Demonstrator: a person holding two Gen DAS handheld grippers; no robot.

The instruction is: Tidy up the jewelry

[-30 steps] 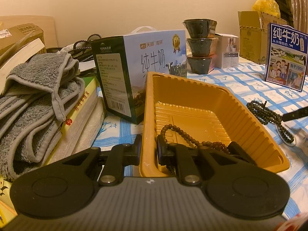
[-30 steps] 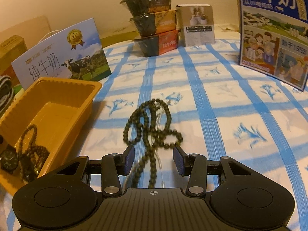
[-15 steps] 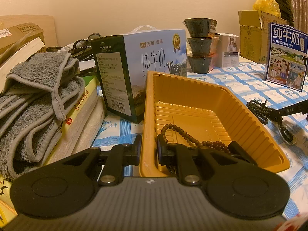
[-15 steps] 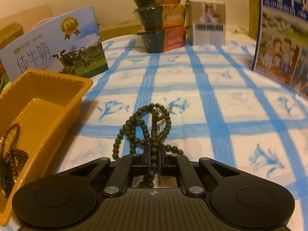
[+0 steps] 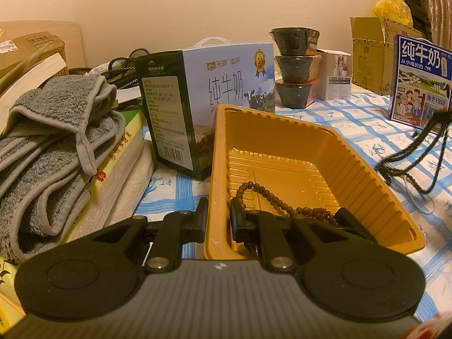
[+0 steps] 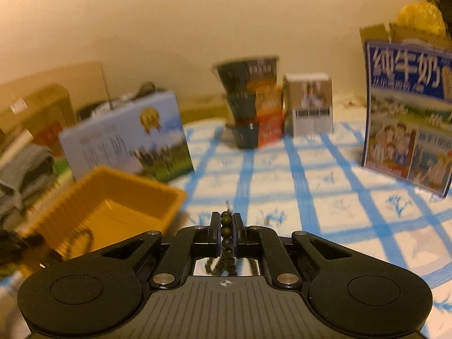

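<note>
Left hand-held gripper [image 5: 219,220] is clamped on the near-left wall of the yellow tray [image 5: 358,166], one finger outside the wall and one inside, pinning it on the bench [image 5: 364,130] with its blue-and-white checked cloth. Inside the tray, at the near end, lies a brown bead bracelet [image 5: 271,197], its loop touching the inner finger; a dark piece sits just beside it, partly hidden by the gripper body, too obscured to identify. Right hand-held gripper [image 6: 226,226] is closed on the dark green bead necklace [image 6: 226,230], a column of beads pinched between the fingertips and more strands hanging under the gripper. From the left wrist view the same necklace [image 5: 418,155] dangles in blurred strands at the right, to the right of the tray, its lowest loops down near the cloth, probably still brushing it, blur makes it hard to tell; a thin pale chain [image 5: 421,197] trails beneath it. Right wrist view is motion-blurred; tray [image 6: 118,197] sits to the lower left of that gripper. Behind the tray stands a milk carton box [image 5: 214,96] with a cow picture, touching or just behind the far rim. Left of the tray: folded grey towel [image 5: 53,147] on stacked books [image 5: 121,163]. Further back, three stacked dark bowls [image 5: 293,67], a small white box [image 5: 337,76] beside them, and a blue milk box [image 5: 418,79] upright at far right.
</note>
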